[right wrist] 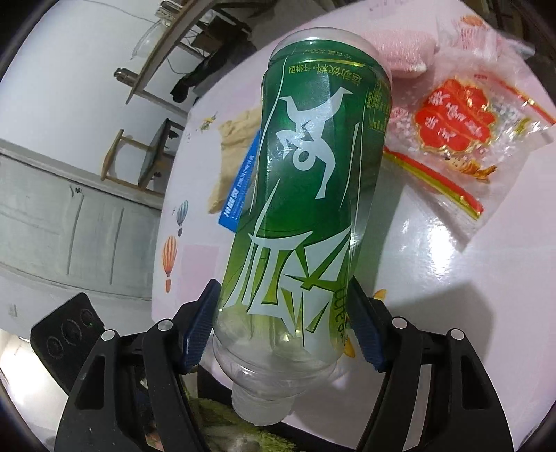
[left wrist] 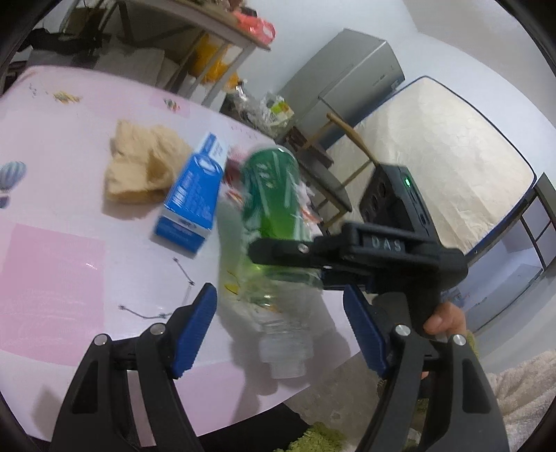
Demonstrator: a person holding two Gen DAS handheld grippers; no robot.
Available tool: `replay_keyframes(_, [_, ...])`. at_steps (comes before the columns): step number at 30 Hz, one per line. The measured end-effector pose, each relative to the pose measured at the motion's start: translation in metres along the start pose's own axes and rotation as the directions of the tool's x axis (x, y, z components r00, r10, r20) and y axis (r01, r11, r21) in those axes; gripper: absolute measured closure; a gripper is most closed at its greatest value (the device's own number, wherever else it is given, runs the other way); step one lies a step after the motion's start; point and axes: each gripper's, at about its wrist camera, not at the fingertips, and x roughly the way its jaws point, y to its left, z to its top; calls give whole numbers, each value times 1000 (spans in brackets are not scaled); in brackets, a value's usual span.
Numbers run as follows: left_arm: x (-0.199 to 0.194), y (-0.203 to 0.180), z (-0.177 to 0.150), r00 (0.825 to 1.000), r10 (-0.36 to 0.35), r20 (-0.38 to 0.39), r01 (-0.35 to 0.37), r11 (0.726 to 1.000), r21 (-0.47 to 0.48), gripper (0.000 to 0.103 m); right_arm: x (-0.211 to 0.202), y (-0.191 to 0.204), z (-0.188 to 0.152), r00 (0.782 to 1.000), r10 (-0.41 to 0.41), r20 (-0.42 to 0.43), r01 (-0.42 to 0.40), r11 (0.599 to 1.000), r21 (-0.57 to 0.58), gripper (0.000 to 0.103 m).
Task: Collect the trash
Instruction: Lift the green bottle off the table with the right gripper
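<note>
My right gripper is shut on an empty clear plastic bottle with a green label, held mouth-down above the pink table. In the left wrist view the same bottle hangs blurred between my left fingers, gripped by the right gripper from the right. My left gripper is open and holds nothing; its blue pads stand apart on either side of the bottle neck. A blue carton, a crumpled beige cloth or paper and a clear snack bag with red print lie on the table.
The pink table has balloon stickers and a rounded edge near me. A pink cloth lies at its far side. Beyond stand a wooden chair, a grey cabinet, a leaning mattress and a shelf table.
</note>
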Motion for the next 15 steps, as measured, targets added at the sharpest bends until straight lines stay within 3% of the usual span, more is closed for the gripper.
replay_keyframes(7, [-15,12,13,994,71,80,-69,997,-22,31,-24,10,-4,996,-23,87,29,998,-60,36])
replay_keyframes(10, [-8,12,21,986,137,99,-138,990,-1,30,-40,9,-4,989,-37,141,47,996,-71,36])
replay_keyframes(15, [30,6,38,936,343,81,-351,928,124,30,-55,3,-2,981,-38,188,50,997,-60,36])
